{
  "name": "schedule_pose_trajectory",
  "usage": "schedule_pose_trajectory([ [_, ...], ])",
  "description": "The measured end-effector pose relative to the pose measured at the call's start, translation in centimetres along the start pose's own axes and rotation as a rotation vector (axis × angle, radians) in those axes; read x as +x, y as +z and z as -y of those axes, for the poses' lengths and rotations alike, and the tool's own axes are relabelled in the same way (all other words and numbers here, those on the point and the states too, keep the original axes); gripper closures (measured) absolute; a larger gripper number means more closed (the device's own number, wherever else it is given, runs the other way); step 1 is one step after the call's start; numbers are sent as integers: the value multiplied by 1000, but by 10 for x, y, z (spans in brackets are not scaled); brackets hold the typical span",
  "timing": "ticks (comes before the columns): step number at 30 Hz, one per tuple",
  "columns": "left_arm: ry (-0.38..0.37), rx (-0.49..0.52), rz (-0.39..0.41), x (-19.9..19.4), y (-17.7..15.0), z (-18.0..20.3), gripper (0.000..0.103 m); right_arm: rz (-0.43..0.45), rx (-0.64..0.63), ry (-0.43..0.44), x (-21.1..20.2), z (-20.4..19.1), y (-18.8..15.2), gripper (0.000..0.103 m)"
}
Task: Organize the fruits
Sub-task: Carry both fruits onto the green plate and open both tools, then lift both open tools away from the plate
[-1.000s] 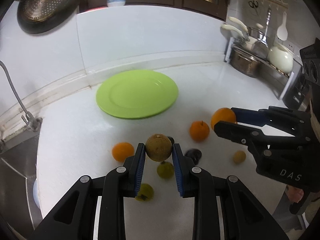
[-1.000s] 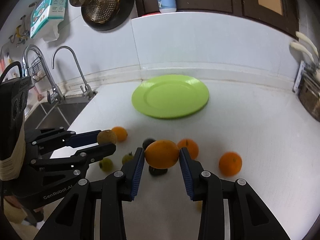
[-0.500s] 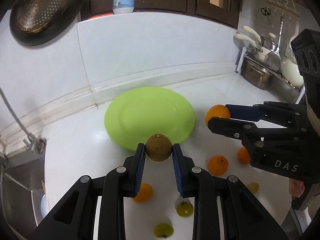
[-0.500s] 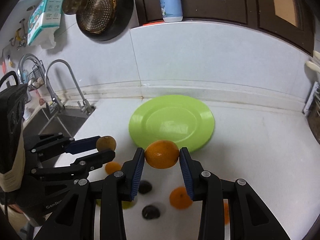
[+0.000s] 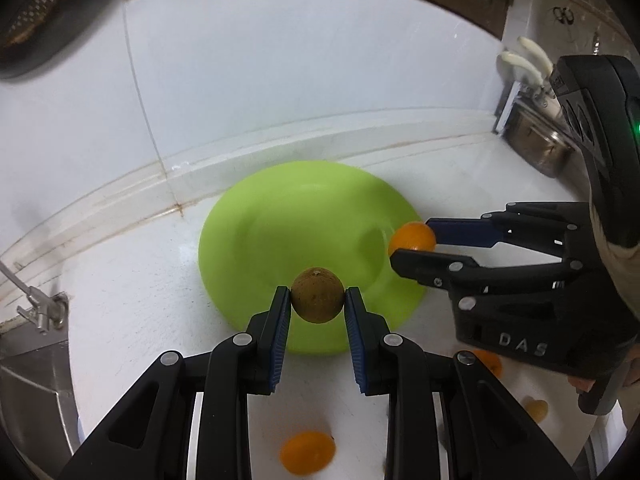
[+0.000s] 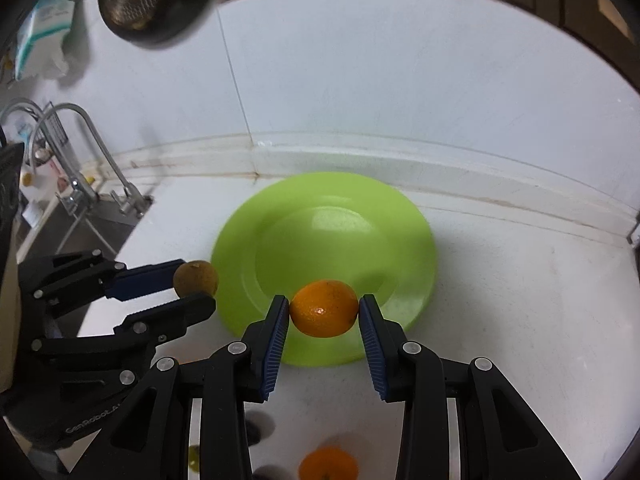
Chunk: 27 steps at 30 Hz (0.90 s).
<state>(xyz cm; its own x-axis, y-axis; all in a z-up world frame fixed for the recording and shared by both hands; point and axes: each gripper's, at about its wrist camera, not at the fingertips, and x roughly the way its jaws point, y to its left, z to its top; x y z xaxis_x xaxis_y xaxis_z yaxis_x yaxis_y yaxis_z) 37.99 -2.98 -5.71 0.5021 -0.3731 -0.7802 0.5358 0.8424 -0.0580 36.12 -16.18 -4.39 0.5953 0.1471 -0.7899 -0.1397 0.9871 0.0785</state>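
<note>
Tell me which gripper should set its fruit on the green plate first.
Right, probably. The right gripper holds its orange over the green plate interior; the left gripper holds its brown fruit nearer the plate's rim.

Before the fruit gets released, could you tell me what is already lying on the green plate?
The green plate looks bare so far. The brown fruit and orange, each clamped in a gripper, hide parts of its near side, so that part cannot be checked.

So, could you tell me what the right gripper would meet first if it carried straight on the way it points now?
Most likely the round lime-green plastic plate: the right gripper, shut on a round orange fruit, points down at its near rim, with nothing visible between. Depth is unclear.
</note>
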Motion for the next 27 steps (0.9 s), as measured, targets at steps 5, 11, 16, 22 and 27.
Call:
schedule_pose_trajectory([
  [5,-3,-17,-64,26,0,-5,75,-60,10,11,28,6,0,66],
  [11,1,-26,-101,43,-6,-9,75,-93,22,18,44,12,-2,66],
  [16,2,-27,-120,47,-6,-10,75,-110,21,18,49,14,-3,66],
  [22,11,-20,-131,50,-6,-10,75,-109,18,19,52,15,-3,66],
  [27,26,-27,-121,43,-6,-10,70,-98,26,25,52,13,-4,65],
])
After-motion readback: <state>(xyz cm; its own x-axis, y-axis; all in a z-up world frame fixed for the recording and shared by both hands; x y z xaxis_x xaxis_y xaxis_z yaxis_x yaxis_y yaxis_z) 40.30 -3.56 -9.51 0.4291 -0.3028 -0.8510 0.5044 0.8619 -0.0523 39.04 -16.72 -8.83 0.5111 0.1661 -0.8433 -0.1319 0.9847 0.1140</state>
